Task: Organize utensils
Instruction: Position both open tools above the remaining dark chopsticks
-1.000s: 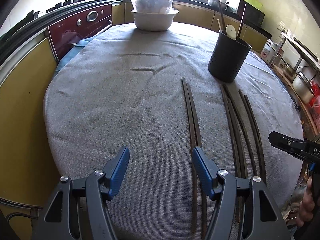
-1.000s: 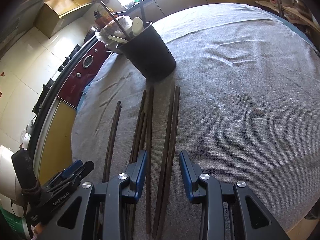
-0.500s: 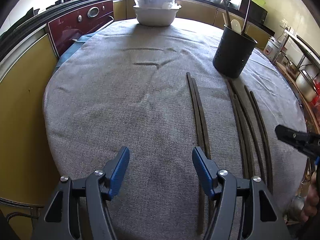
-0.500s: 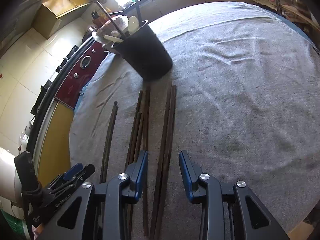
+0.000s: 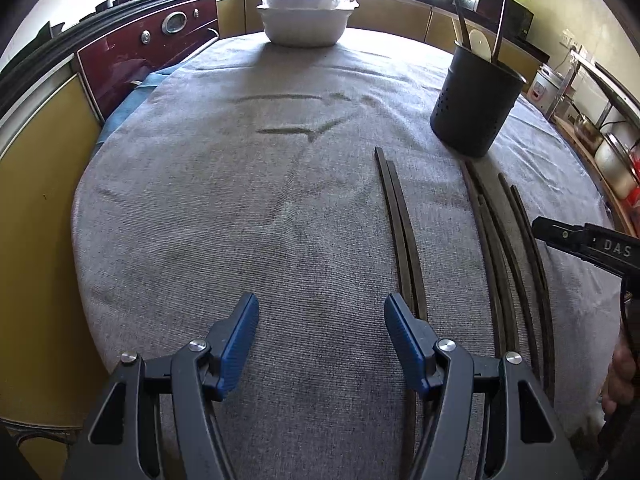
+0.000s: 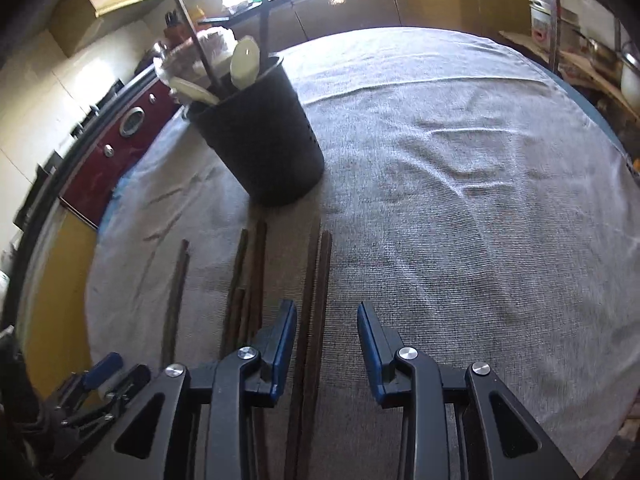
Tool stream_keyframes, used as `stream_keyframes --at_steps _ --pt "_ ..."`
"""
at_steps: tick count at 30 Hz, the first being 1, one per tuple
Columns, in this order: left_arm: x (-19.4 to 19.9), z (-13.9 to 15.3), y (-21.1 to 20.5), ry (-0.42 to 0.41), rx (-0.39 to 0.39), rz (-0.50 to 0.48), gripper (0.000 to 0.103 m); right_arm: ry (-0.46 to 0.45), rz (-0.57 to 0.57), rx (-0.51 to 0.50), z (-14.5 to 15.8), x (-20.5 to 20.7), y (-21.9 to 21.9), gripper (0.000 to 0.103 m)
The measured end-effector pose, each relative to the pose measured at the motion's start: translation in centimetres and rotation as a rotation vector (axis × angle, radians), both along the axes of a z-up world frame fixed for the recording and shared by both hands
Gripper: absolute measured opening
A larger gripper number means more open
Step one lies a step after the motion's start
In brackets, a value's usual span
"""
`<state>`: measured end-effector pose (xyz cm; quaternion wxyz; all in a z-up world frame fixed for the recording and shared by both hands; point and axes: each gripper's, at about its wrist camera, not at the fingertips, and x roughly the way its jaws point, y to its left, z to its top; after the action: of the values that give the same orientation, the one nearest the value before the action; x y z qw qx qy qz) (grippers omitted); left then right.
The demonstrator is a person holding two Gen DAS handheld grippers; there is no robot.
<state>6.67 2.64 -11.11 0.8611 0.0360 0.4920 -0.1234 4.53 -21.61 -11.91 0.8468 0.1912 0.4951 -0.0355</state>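
Several dark chopsticks lie lengthwise on the grey cloth, in three groups. A left pair [image 5: 402,232] runs just right of my left gripper [image 5: 320,332], which is open over bare cloth. The middle bunch [image 6: 246,280] and a right pair [image 6: 318,292] lie below a black perforated utensil holder [image 6: 260,140] holding white spoons and sticks. My right gripper [image 6: 326,340] is open, hovering above the right pair, whose near ends pass between its fingers without the pads pressing them. In the left wrist view the holder [image 5: 476,108] stands at the upper right.
A white bowl [image 5: 304,26] with a bagged bundle on top sits at the table's [image 5: 200,200] far edge. A dark red oven [image 5: 148,48] and yellow cabinets ring the table. The other gripper's body [image 5: 584,242] and a hand show at the right edge.
My right gripper has swung rightward, so the right pair now lies between its fingers and the holder appears closer. The left gripper's view has tilted slightly; its jaws are unchanged.
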Motion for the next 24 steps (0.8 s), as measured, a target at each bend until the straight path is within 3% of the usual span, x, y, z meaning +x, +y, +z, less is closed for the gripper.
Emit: stream_keyframes --at_steps 5,10,14,19,24 --pt "0.1 -0.1 -0.3 -0.017 0.024 -0.013 0.066 0.008 0.015 -0.075 -0.3 0.2 0.7 0.03" --pt "0.0 -0.2 -0.4 -0.028 0.048 -0.021 0.066 0.022 -0.018 -0.082 -0.3 -0.1 -0.2 0.03" --pt "0.1 -0.3 -0.5 -0.028 0.051 -0.024 0.067 0.029 -0.027 -0.029 -0.2 0.3 -0.6 0.03" --pt "0.4 -0.3 -0.8 -0.032 0.055 -0.032 0.068 0.022 -0.003 -0.061 -0.2 1.4 0.5 0.03" --pt "1.2 -0.2 -1.2 -0.026 0.062 -0.04 0.07 0.04 0.003 -0.117 -0.3 2.1 0.7 0.024"
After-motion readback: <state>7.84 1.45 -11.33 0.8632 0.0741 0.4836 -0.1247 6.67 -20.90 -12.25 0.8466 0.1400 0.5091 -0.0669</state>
